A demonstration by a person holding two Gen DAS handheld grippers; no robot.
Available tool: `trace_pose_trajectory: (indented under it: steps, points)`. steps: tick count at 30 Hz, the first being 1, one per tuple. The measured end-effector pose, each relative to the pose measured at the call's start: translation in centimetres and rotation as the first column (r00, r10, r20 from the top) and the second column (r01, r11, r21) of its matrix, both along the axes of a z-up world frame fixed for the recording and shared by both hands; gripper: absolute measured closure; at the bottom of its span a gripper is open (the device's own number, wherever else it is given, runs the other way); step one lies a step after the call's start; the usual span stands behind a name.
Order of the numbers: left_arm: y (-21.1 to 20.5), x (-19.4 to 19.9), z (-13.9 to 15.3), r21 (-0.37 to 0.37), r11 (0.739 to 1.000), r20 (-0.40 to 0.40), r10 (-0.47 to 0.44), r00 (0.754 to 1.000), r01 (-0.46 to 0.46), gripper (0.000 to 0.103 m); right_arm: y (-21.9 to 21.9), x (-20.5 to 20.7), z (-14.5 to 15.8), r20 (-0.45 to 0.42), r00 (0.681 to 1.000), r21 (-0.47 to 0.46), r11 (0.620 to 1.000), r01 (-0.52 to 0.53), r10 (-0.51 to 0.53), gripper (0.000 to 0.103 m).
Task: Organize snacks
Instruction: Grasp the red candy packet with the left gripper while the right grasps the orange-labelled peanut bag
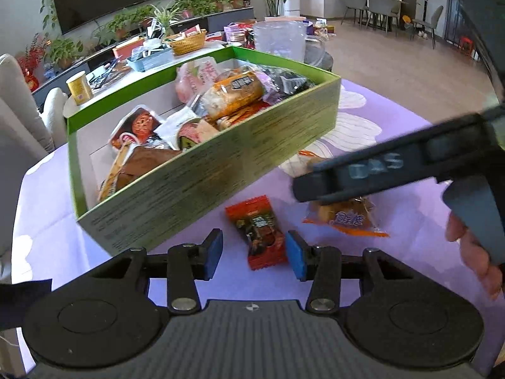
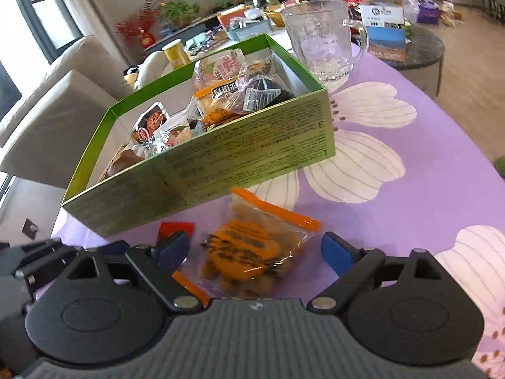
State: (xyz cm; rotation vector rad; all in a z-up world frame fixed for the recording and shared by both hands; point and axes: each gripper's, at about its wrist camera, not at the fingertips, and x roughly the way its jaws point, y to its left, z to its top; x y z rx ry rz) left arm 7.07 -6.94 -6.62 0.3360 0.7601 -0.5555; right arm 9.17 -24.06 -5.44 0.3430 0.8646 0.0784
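A green cardboard box [image 1: 202, 164] full of wrapped snacks sits on the lilac flower-print tabletop [image 1: 372, 132]. Just in front of the box's near wall lies a small red-and-orange snack packet [image 1: 260, 230], between the left gripper's [image 1: 254, 254] blue-padded fingers [image 1: 213, 252] — spread, not touching it. Right of the box, the right gripper [image 1: 315, 186] hangs over a clear orange-edged snack bag [image 1: 345, 218].

Legible markings:
- Green box [image 2: 221, 161], outer side wall, near its right-hand corner: the numeral "3", printed upside down; the fine print beside it is too blurred to read.
- Snack wrappers: lettering present, none readable.
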Motion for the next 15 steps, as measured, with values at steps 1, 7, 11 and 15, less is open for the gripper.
trace_pose_trajectory:
  steps: [1, 7, 11, 15]
  points:
    - [-0.3, 0.0, -0.1, 0.008, 1.0, 0.002, -0.006, 1.0, 0.006, 0.061, 0.2, 0.3, 0.1, -0.004, 1.0, -0.008, 1.0, 0.006, -0.006, 0.02]
    - [-0.8, 0.7, -0.9, -0.01, 1.0, -0.023, 0.014, 1.0, -0.014, 0.061, 1.8, 0.3, -0.3, 0.003, 0.999, -0.129, 0.991, -0.036, 0.037, 0.02]
    - [0.1, 1.1, -0.9, -0.086, 0.995, -0.085, 0.044, 0.995, -0.051, 0.067, 1.8, -0.1, -0.7, 0.024, 0.997, -0.164, 0.984, -0.075, 0.08, 0.02]
    - [1.1, 0.9, -0.8, -0.111, 0.99, -0.102, 0.076, 0.992, -0.087, 0.078, 1.5, -0.3, -0.6, 0.037, 0.996, -0.169, 0.983, -0.075, 0.083, 0.021]
